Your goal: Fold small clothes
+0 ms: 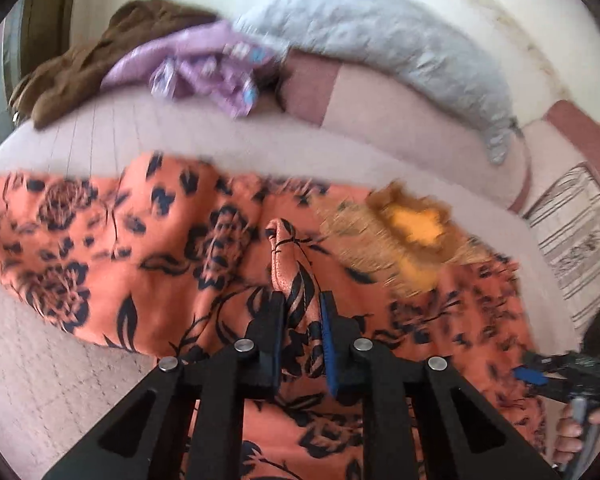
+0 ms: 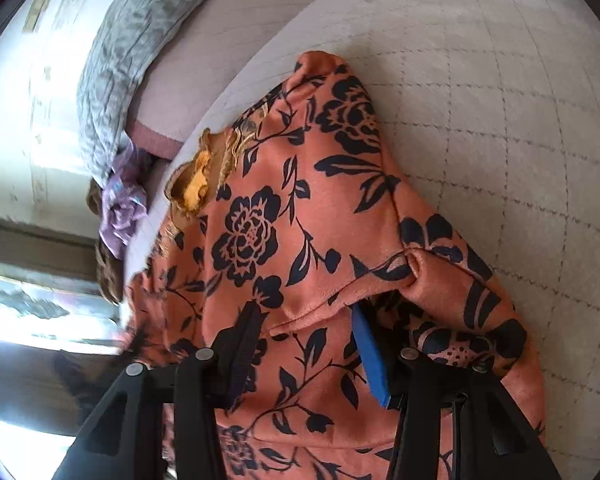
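One soft floral orange garment [image 1: 160, 240]

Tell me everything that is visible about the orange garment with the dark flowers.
The orange garment looks like soft, suede-like cloth printed with dark navy roses and leaves. It has a neckline with tan embroidery and a yellow lining. It lies spread, partly folded and wrinkled, on a pale quilted bed cover. The left gripper pinches a raised fold of it. The right gripper has its jaws apart, with a folded edge between them.
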Tool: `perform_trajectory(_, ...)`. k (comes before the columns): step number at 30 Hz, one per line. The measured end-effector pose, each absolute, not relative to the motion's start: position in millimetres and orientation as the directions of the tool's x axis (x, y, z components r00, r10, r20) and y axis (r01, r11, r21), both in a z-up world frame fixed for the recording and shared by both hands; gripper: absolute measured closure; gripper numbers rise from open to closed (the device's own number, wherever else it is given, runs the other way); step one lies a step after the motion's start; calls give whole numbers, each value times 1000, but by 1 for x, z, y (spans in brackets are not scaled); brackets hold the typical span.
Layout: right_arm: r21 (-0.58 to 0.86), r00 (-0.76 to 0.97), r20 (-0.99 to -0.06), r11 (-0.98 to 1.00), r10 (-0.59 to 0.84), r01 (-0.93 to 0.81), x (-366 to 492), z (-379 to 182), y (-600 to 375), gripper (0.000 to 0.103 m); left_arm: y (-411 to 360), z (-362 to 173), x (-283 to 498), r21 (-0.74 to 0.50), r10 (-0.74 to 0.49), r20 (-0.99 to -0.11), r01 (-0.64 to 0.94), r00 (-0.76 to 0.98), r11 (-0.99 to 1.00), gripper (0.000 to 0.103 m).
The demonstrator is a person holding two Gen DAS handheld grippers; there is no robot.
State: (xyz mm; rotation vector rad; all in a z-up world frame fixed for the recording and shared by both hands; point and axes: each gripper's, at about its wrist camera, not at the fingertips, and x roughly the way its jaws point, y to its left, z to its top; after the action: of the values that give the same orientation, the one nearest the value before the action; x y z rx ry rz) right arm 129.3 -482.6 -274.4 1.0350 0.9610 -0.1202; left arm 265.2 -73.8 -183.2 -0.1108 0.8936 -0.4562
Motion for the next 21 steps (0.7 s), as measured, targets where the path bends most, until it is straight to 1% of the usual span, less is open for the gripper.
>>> perform_trajectory(2,641,588,-745,584,316,498,133,-273,-477,52,-71,-171,259,-235,-412,-709,359,573,903,86)
perform_trajectory(5,620,580,-757,610,300,494,134,-272,-474,52,-59,-168,257,-196,-369,-726,339,580,920,86)
perform_trajectory(6,618,579,-759,612,299,494,138,-271,-471,52,-54,-173,261,-194,-347,-753,316,559,929,86)
perform_trajectory(7,618,578,-759,611,300,495,138,-271,-471,52,-50,-180,266,-187,-323,-786,296,527,937,80)
perform_trajectory(9,618,573,-761,611,305,495,137,-272,-470,52,-43,-191,272,-157,-263,-834,249,485,956,79)
perform_trajectory(10,613,567,-765,618,306,492,138,-271,-469,52,-34,-192,275,-131,-219,-848,209,482,969,79)
perform_trajectory(11,607,562,-769,626,306,490,138,-270,-467,52,-26,-189,276,-135,-211,-844,186,494,973,77)
perform_trajectory(12,598,554,-775,637,304,487,137,-269,-464,52,-12,-182,276,-166,-224,-827,157,515,974,72)
perform_trajectory(14,586,548,-782,651,298,482,133,-269,-461,51,25,-168,276,-234,-226,-784,62,578,970,38)
perform_trajectory(15,583,548,-782,655,295,480,131,-269,-460,51,50,-161,275,-244,-168,-759,-37,629,969,34)
perform_trajectory(17,580,554,-782,660,286,478,128,-269,-457,51,86,-159,273,-251,-71,-736,-175,673,952,32)
perform_trajectory(18,579,556,-781,661,283,478,127,-269,-456,51,113,-163,275,-278,-21,-739,-276,673,920,32)
perform_trajectory(19,578,557,-781,661,281,478,126,-269,-456,51,131,-169,275,-312,-11,-746,-336,666,889,31)
perform_trajectory(20,578,558,-781,661,279,478,125,-270,-456,51,153,-178,277,-379,-20,-749,-404,662,833,31)
perform_trajectory(21,577,559,-781,662,277,478,125,-270,-456,51,164,-186,277,-422,-33,-749,-438,662,794,31)
